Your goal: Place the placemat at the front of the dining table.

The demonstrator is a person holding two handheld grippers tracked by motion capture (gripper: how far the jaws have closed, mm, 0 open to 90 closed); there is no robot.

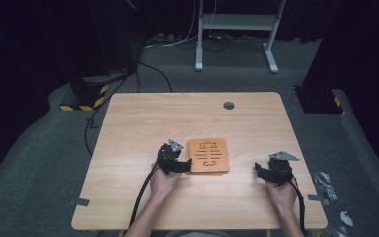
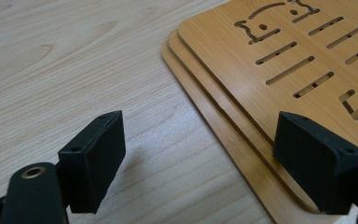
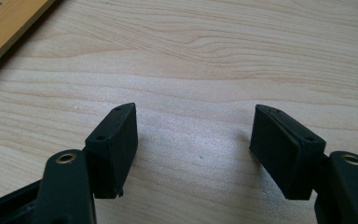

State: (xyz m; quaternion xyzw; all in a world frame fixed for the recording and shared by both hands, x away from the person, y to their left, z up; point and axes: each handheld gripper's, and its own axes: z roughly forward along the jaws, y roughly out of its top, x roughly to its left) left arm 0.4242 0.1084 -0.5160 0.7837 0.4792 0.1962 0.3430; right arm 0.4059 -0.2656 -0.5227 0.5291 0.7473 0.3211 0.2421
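High view: trivet stack (image 1: 208,156) flat, square-on.

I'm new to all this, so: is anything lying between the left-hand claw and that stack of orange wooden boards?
Nothing visible does. The left gripper is open and already at the stack of boards: one jaw hangs over the stack's near corner, the other over bare table beside it.

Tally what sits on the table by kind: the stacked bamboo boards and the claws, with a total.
Bamboo boards: 3, stacked and fanned slightly so each lower edge shows in the left gripper view.
Claws: 2, the left claw at the stack's left edge, the right claw apart from it over the bare table.
Total: 5
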